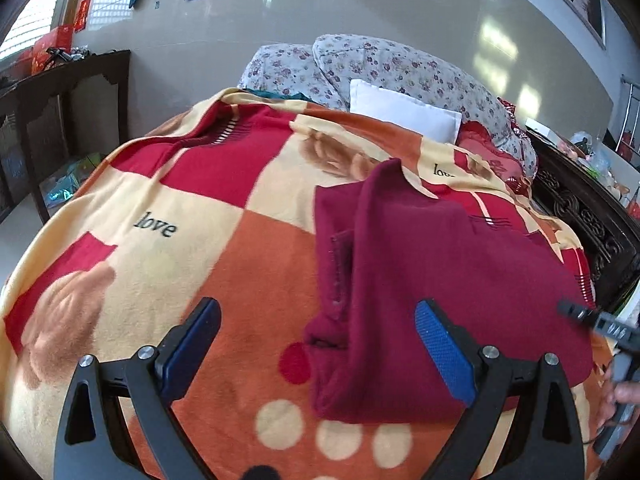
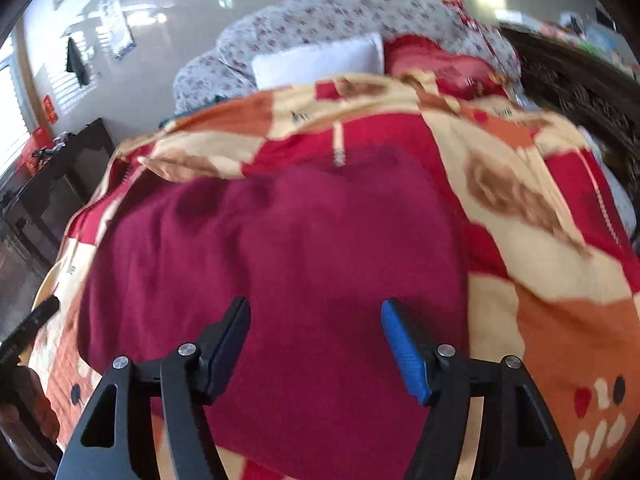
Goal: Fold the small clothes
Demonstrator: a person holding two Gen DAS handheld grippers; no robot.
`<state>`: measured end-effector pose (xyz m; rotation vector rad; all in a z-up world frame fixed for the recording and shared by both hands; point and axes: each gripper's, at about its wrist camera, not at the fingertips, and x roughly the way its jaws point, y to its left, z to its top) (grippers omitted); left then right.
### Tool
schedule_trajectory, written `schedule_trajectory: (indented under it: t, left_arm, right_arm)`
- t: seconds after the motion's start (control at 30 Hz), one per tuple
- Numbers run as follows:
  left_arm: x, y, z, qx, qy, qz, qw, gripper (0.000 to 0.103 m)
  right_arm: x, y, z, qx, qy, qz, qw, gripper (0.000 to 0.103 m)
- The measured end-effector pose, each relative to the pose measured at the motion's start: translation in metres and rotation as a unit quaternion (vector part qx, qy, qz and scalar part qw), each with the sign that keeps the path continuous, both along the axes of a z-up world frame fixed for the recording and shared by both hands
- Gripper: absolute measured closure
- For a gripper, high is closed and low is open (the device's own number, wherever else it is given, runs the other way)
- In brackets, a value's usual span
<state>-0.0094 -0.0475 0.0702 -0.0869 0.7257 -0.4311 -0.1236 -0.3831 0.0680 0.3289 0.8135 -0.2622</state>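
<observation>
While both pairs of tongs hang above the bed with nothing between their pads, the relation that matters is how the maroon garment (image 1: pixel 440 264) lies from each of them. Seen from the left wrist, it sits on the patterned blanket (image 1: pixel 168 208) from about 12 round to 3 o'clock of the left gripper (image 1: pixel 316 344), whose jaws stand wide apart and empty; only the right-hand blue pad (image 1: pixel 444 352) overlaps the cloth in the picture, and I cannot tell whether it touches. The garment looks partly folded, one layer lapped over another, its long axis running from the near edge at 6 o'clock up toward a point at 12.

From the right wrist, the same maroon garment (image 2: pixel 288 248) fills the middle of the view, straight ahead at 12 o'clock and passing beneath the right gripper (image 2: pixel 316 344). Its jaws are parted too, gripping nothing, with the cloth lying below them. This view is blurred, so seams and edges cannot be made out.

By that layout I judge the right hand the nearer one, sitting squarely over the cloth, while the left is off to the garment's 9 o'clock side, over bare blanket.

Readable writing: the word "love" (image 1: pixel 155 225) printed in dark letters on the blanket at 10 o'clock of the left tongs, and a second, half-hidden "lov" (image 1: pixel 443 171) past the garment's far tip. No brand or label on the garment shows
</observation>
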Motion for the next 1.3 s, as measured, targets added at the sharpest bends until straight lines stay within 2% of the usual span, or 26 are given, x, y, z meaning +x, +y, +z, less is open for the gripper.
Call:
schedule_trajectory:
  t: [0.07, 0.13, 0.27, 0.37, 0.4, 0.53, 0.6, 0.67, 0.73, 0.9, 1.0, 1.03, 1.1, 1.2, 1.27, 1.3]
  left_arm:
    - [0.001, -0.005, -0.001, -0.001, 0.007, -0.001, 1.0, 0.006]
    - [0.003, -0.009, -0.001, 0.004, 0.01, -0.003, 0.9999, 0.006]
    - [0.008, -0.013, -0.004, 0.026, 0.007, -0.002, 0.9996, 0.006]
    - [0.016, -0.009, -0.01, 0.021, 0.019, 0.0, 0.9996, 0.006]
    - [0.021, -0.006, -0.014, 0.008, 0.03, 0.002, 0.9995, 0.006]
    - [0.034, 0.005, -0.031, -0.047, 0.08, 0.001, 0.9957, 0.006]
    - [0.035, 0.005, -0.041, -0.045, 0.09, -0.007, 0.9949, 0.006]
    - [0.033, 0.003, -0.048, -0.034, 0.086, -0.013, 0.9957, 0.006]
    - [0.03, 0.002, -0.054, -0.038, 0.082, -0.017, 0.9958, 0.006]
    - [0.029, 0.002, -0.057, -0.048, 0.075, -0.034, 0.9955, 0.004]
    - [0.03, 0.002, -0.058, -0.05, 0.076, -0.037, 0.9952, 0.002]
    - [0.032, 0.003, -0.06, -0.053, 0.081, -0.034, 0.9947, 0.002]
    - [0.032, 0.007, -0.059, -0.067, 0.082, -0.04, 0.9935, 0.0]
    - [0.031, 0.005, -0.059, -0.062, 0.082, -0.039, 0.9939, 0.0]
    - [0.03, 0.001, -0.059, -0.05, 0.076, -0.04, 0.995, 0.0]
    - [0.029, -0.001, -0.059, -0.044, 0.074, -0.041, 0.9955, 0.0]
  right_arm:
    - [0.003, -0.006, -0.01, 0.015, 0.012, 0.008, 1.0, 0.03]
    - [0.001, -0.006, -0.007, 0.018, 0.01, 0.007, 1.0, 0.03]
    - [-0.005, 0.003, 0.008, 0.042, -0.013, 0.015, 0.999, 0.029]
    - [0.001, 0.018, 0.014, 0.076, -0.034, 0.052, 0.995, 0.027]
    - [0.009, 0.027, 0.016, 0.089, -0.039, 0.07, 0.993, 0.027]
    - [0.049, 0.064, 0.023, 0.087, -0.041, 0.11, 0.989, 0.024]
    - [0.071, 0.081, 0.025, 0.098, -0.039, 0.125, 0.987, 0.022]
    - [0.099, 0.101, 0.025, 0.118, -0.036, 0.14, 0.982, 0.019]
    - [0.123, 0.118, 0.025, 0.118, -0.025, 0.155, 0.98, 0.018]
    - [0.189, 0.169, 0.016, 0.064, 0.022, 0.184, 0.981, 0.018]
    - [0.22, 0.194, 0.003, 0.002, 0.067, 0.186, 0.98, 0.009]
    - [0.224, 0.199, -0.001, -0.018, 0.08, 0.19, 0.978, 0.004]
    - [0.232, 0.211, -0.009, -0.068, 0.104, 0.207, 0.97, 0.0]
    - [0.236, 0.218, -0.017, -0.106, 0.125, 0.227, 0.96, 0.0]
    - [0.236, 0.217, -0.019, -0.114, 0.12, 0.228, 0.96, 0.001]
    - [0.235, 0.216, -0.021, -0.12, 0.114, 0.225, 0.96, 0.008]
